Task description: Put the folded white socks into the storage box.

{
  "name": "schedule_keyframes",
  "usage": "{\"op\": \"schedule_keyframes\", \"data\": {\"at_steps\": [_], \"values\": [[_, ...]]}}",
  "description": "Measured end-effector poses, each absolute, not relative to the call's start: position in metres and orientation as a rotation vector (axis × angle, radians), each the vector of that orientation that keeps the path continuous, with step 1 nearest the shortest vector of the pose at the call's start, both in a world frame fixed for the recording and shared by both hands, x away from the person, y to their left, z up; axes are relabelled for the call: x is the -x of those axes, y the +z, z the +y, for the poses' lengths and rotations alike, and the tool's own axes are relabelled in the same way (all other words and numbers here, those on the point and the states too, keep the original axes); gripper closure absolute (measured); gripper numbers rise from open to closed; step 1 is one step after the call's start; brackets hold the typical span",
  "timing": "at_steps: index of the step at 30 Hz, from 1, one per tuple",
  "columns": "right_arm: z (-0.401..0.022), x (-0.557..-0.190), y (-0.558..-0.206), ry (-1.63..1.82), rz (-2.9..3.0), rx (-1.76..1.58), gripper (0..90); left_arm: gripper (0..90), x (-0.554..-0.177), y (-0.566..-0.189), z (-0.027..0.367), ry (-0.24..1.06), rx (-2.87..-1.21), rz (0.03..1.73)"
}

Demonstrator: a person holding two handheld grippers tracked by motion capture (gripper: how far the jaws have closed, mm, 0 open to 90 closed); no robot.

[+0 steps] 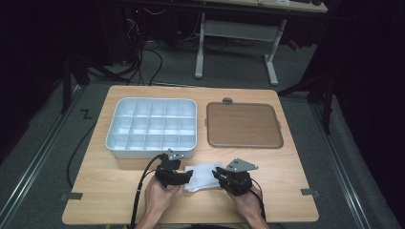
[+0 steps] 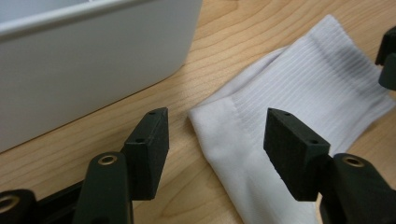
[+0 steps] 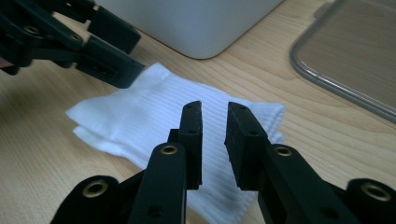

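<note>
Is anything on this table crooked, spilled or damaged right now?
Nothing stands out. The folded white sock lies flat on the table between the two tongs, the white divided tray and the brown lid sit square side by side, and no spill or damage shows.

We find a white ribbed sock (image 1: 204, 175) lying flat on the wooden table, folded over on itself, near the front edge, just in front of the grey compartment tray's near right corner.
</note>
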State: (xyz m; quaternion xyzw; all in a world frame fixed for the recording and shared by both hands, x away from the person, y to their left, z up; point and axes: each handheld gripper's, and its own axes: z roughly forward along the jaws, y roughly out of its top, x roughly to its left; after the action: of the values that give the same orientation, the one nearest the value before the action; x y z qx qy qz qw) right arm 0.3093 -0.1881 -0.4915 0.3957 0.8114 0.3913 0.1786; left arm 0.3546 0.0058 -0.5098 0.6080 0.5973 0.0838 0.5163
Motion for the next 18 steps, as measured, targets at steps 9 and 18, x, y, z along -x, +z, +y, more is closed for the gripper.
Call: {"op": "schedule_keyframes", "data": {"at_steps": [9,18], "values": [[-0.174,-0.315,-0.501,1.087,2.35,-1.117,81.7,40.7,-0.361,-0.516,0.004,0.175,-1.445,1.47],[-0.167,-0.318,-0.51,1.061,2.375,-1.134,83.1,41.9,-0.362,-0.523,0.006,0.166,-1.432,1.482]]}}
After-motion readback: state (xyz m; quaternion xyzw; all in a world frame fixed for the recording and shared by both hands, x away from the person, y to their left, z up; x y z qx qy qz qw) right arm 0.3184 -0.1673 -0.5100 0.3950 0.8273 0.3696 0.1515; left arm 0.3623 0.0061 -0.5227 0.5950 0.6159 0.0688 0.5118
